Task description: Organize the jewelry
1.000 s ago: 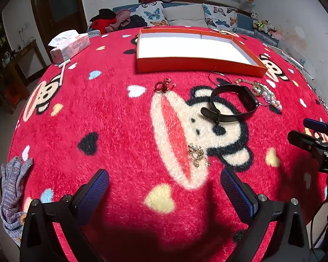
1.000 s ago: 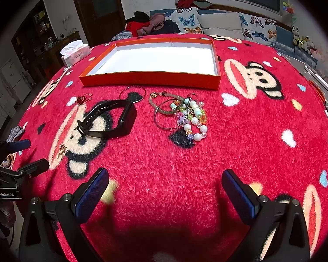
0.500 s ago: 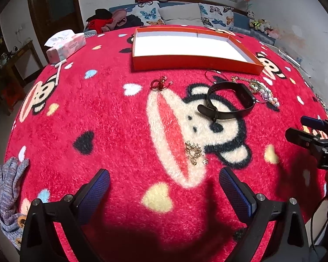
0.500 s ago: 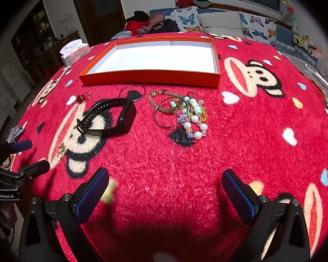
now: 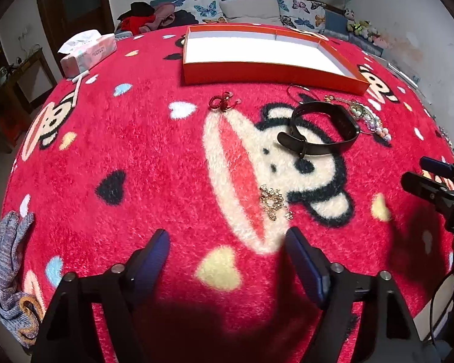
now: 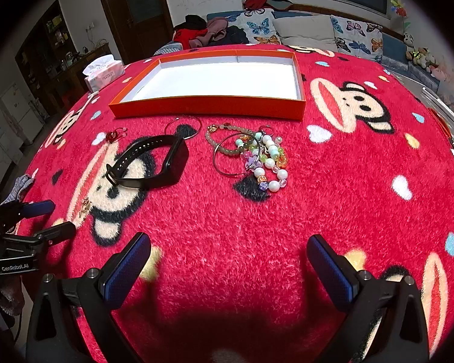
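Low over the red blanket's near edge, the left gripper (image 5: 227, 257) hovers level, jaws apart, gold brooch (image 5: 274, 202) just ahead; the right gripper (image 6: 228, 257) likewise, jaws wide.

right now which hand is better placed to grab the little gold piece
Left. The gold piece lies just ahead of the open left tool, slightly right of its centre. From the right tool it sits far off to the left.

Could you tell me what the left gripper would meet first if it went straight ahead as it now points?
Probably the gold brooch, lying just ahead of the open left gripper, slightly right of centre; depth is uncertain.
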